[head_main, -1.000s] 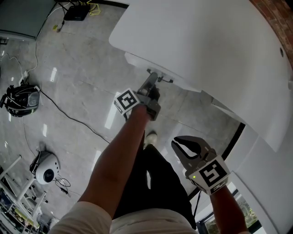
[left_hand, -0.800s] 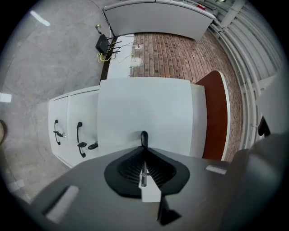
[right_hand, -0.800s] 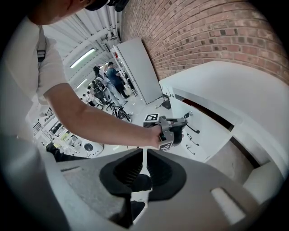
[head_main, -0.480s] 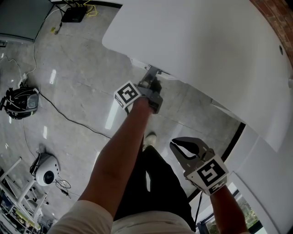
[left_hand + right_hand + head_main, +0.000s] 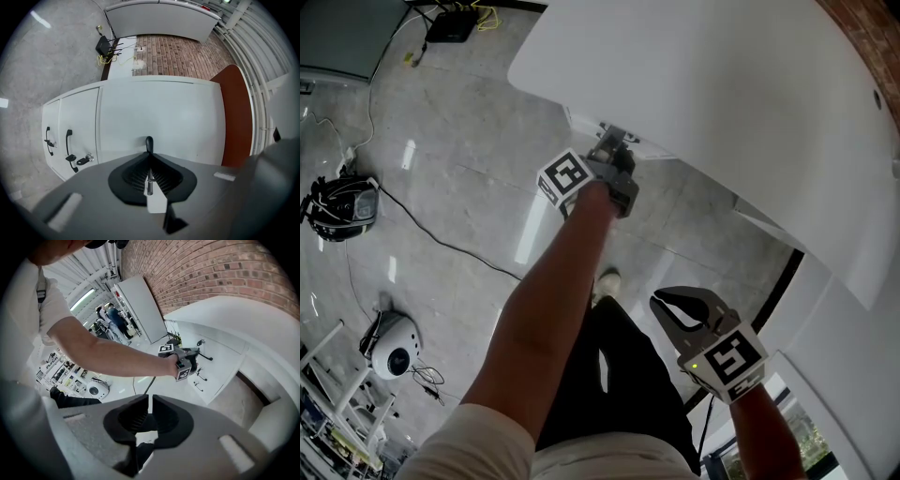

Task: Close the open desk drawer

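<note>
Several cables cross the floor beside the desk.

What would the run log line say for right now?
left gripper: shut on black drawer handle | white desk drawer: looks nearly closed | right gripper: empty, touching nothing

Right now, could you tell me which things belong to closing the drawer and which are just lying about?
Job: left gripper, shut on the drawer handle; drawer front; desk.
Lying about: dark helmet-like object, floor cable, white round device, idle right gripper.
</note>
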`<state>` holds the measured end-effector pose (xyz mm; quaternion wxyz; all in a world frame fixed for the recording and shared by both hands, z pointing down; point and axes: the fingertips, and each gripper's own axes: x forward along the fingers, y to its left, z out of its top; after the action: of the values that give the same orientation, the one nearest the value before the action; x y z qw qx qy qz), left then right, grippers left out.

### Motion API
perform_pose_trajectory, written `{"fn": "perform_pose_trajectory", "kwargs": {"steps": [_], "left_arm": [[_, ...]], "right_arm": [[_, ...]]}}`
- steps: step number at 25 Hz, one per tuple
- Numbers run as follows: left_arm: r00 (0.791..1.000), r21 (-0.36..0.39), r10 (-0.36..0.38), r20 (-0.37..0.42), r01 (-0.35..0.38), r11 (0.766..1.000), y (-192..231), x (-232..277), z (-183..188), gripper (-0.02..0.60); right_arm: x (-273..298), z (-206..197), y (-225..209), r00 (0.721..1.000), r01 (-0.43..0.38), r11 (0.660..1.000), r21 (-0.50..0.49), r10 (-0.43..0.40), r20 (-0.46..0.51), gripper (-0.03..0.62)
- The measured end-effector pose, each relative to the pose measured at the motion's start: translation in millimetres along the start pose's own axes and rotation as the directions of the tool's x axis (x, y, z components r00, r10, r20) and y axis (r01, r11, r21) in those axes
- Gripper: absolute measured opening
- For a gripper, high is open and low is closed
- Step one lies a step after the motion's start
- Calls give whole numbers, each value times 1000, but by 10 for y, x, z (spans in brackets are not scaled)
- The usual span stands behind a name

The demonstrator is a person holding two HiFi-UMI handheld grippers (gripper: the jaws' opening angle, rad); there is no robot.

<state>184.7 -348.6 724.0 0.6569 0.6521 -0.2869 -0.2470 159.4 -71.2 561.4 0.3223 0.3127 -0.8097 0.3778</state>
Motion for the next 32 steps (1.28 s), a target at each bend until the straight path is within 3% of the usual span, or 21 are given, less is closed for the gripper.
{"fn": "perform_pose_trajectory", "kwargs": {"steps": [6, 10, 16, 20, 32], "left_arm": [[1000, 3, -3, 4, 3, 1000, -8, 54, 28, 22], [999, 12, 31, 16, -31, 999, 9, 59, 11, 23], [994, 85, 109, 20, -110, 990, 51, 33, 26, 43], [991, 117, 132, 16, -133, 984, 72, -54, 25, 89], [997, 153, 83, 1, -82, 985, -366, -622, -130, 92]], "right_arm": [[-28, -66, 15, 1000, 0, 1000, 0, 0, -10, 26], [-72, -101, 7, 1000, 2, 1000, 5, -2, -10, 26], [-127, -91, 44, 1000, 6, 1000, 9, -6, 18, 26], [-168, -153, 72, 1000, 19, 1000, 13, -19, 21, 26], [-288, -218, 481, 999, 19, 999, -47, -17, 42, 26]]}}
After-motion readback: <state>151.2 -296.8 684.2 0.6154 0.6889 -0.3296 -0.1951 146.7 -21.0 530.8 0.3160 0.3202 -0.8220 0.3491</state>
